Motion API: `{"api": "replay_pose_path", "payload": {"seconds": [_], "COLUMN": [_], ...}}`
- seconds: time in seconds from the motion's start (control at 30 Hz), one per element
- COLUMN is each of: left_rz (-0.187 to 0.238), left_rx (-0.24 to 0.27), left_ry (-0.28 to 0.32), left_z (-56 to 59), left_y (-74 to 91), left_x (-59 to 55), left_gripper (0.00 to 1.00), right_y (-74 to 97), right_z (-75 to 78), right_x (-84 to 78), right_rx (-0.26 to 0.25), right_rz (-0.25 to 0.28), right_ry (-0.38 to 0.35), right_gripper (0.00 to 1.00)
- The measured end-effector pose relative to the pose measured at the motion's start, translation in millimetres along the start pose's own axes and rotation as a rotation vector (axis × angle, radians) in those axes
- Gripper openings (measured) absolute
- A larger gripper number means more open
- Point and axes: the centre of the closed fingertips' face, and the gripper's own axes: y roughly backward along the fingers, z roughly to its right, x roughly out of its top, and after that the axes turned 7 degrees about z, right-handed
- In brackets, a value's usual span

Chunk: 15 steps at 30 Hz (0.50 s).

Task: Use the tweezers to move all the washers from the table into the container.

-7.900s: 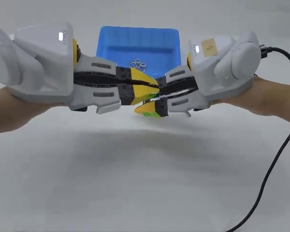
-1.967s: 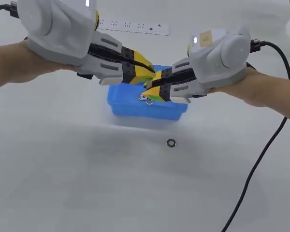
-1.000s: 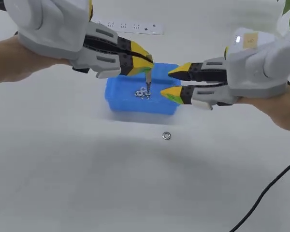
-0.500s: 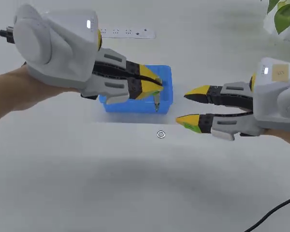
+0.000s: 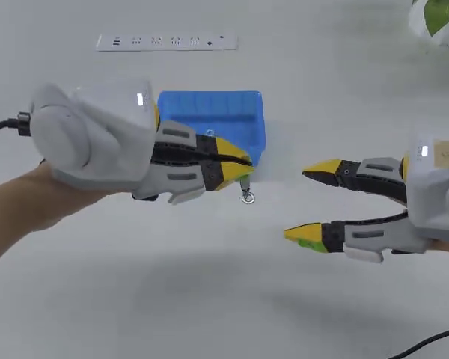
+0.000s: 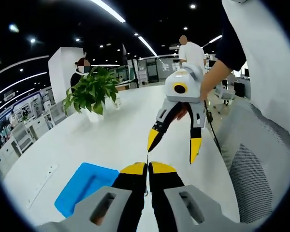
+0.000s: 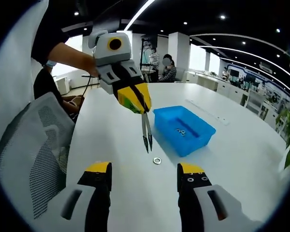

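Washer (image 7: 157, 160) just beside tips of tweezers (image 7: 147, 129); left gripper (image 5: 245, 163) jaws clamp tweezers, right gripper (image 5: 313, 203) jaws wide.

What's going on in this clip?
Washers are being moved with tweezers on a white table. The left claw is shut on the tweezers, whose tips point down close beside a lone washer lying on the table in front of the blue container. A few washers already lie inside the container. The right claw is open, holds nothing and sits off to the side.
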Motion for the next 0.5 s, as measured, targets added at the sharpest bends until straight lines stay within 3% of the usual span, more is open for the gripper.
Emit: {"api": "replay_pose_path", "payload": {"seconds": [0.23, 0.37, 0.5], "left_rz": [0.009, 0.010, 0.005], "left_rx": [0.006, 0.014, 0.005], "left_ry": [0.024, 0.029, 0.032], "left_z": [-2.1, -5.1, -4.8], "left_y": [-5.9, -11.5, -16.7], "left_x": [-7.3, -9.5, -13.3], "left_gripper": [0.05, 0.05, 0.05], "right_y": [2.4, 2.4, 2.9], "right_z": [-11.7, -18.0, -25.1], "right_x": [-9.4, -12.9, -15.7], "right_rx": [-0.046, -0.062, -0.049], "right_rz": [0.019, 0.021, 0.020], "right_ry": [-0.059, -0.083, -0.099], "right_gripper": [0.69, 0.84, 0.85]}}
